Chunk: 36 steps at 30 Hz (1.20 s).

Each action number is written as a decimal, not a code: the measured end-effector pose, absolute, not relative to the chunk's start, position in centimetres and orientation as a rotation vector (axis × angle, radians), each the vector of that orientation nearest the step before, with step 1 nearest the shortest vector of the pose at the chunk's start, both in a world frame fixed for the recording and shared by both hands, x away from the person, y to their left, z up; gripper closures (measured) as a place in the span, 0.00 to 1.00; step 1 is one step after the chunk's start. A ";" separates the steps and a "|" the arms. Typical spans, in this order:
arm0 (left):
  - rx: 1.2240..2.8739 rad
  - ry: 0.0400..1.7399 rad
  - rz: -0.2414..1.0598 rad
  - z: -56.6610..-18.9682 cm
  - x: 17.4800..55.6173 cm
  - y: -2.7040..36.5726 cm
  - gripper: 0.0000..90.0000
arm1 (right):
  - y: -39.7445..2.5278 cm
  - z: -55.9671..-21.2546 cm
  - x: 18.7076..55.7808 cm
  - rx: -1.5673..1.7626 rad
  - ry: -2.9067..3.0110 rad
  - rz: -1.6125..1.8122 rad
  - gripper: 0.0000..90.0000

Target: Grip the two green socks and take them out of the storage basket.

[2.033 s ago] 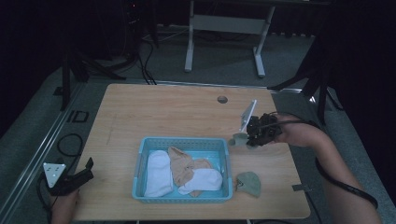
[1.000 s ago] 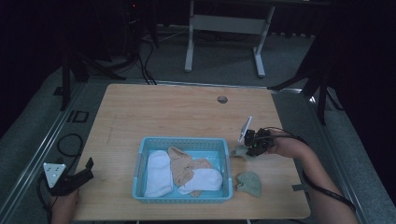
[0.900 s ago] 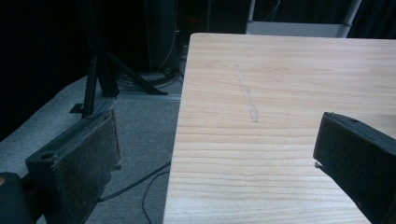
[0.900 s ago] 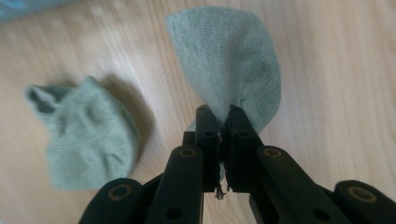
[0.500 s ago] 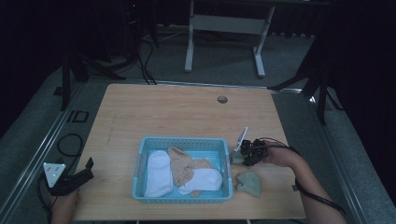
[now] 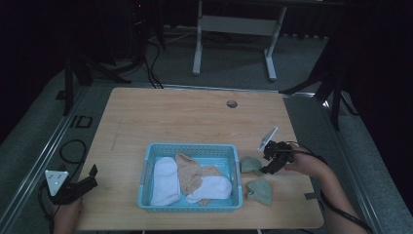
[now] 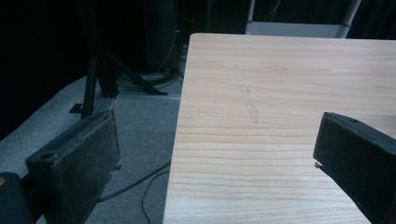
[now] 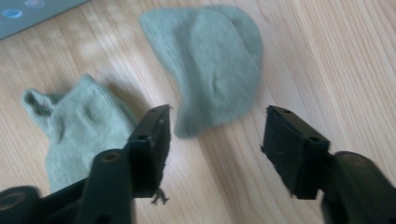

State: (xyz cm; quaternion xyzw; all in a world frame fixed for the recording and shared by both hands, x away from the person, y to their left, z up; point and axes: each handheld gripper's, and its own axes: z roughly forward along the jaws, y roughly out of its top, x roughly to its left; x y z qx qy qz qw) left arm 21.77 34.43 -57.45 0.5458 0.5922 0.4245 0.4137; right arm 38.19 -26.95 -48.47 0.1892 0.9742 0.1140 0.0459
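Note:
Two small green socks lie on the table just right of a blue basket [image 6: 146, 165]; one sock [image 6: 251, 165] sits nearer the basket's corner, the other [image 6: 260, 191] closer to the front edge. My right gripper [image 6: 267, 167] hovers at the nearer-corner sock, open. In the right gripper view its jaws [image 8: 215, 140] straddle the lower edge of one green sock [image 8: 215, 60], and the second sock [image 8: 70, 130] lies left of the left jaw. My left gripper [image 6: 91, 176] rests open at the table's front left edge, jaws [image 7: 210, 158] holding nothing.
The basket holds a white sock [image 6: 164, 183], a tan sock [image 6: 192, 175] and another white one [image 6: 214, 187]. A round hole [image 6: 232, 104] marks the table's back. Floor and cables [image 7: 135, 182] lie beyond the left edge; a stand [image 6: 234, 29] is behind the table.
My right gripper has come forward and down from the back right of the table to the green socks. The left gripper has stayed put.

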 end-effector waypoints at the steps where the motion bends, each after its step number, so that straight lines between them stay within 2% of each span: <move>1: 1.373 1.488 1.067 -57.5 21.8 34.4 0.01 | -27.4 -48.5 38.2 0.601 2.969 0.361 0.40; 18: 1.373 1.486 1.065 -57.5 21.8 34.5 0.01 | -34.2 -50.9 36.7 0.935 2.751 0.537 0.12; 36: 1.370 1.486 1.067 -57.5 21.7 34.4 0.01 | -38.7 -53.6 34.5 1.189 2.304 0.773 0.12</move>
